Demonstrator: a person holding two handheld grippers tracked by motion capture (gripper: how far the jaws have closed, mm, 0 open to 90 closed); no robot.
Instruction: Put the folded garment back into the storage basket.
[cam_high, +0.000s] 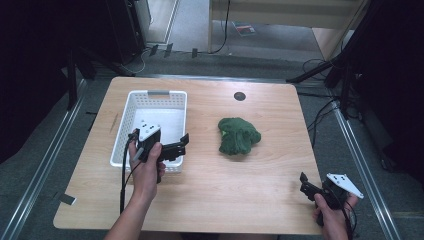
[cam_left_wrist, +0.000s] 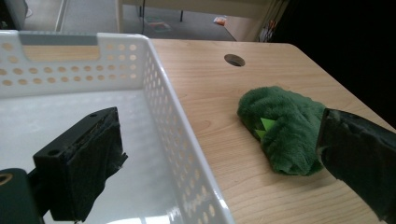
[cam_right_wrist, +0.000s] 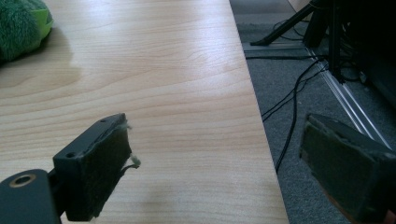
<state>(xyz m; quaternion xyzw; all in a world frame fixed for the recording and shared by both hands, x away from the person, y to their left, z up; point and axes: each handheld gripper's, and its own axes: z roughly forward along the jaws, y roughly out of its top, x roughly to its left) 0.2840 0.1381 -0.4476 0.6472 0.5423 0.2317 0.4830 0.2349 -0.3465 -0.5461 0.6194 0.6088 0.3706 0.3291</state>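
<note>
Two grippers, both spread, nothing held: my left gripper (cam_high: 182, 142) over white basket (cam_high: 131, 102) corner, right gripper (cam_high: 303, 184) at wood table (cam_high: 210, 190) edge. Green plush (cam_high: 239, 135) mid-table. Grey carpet, cables beyond.

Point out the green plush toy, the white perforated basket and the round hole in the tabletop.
Green plush toy (cam_high: 239, 136), high view, middle of body.
White perforated plastic basket (cam_high: 157, 92), high view, far rim.
Round tabletop hole (cam_left_wrist: 234, 59), left gripper view, its centre.

A dark green plush (cam_high: 239, 135) with a lighter green patch, a white perforated basket (cam_high: 131, 109) and a pale wood-grain table (cam_high: 240, 200) are seen.
</note>
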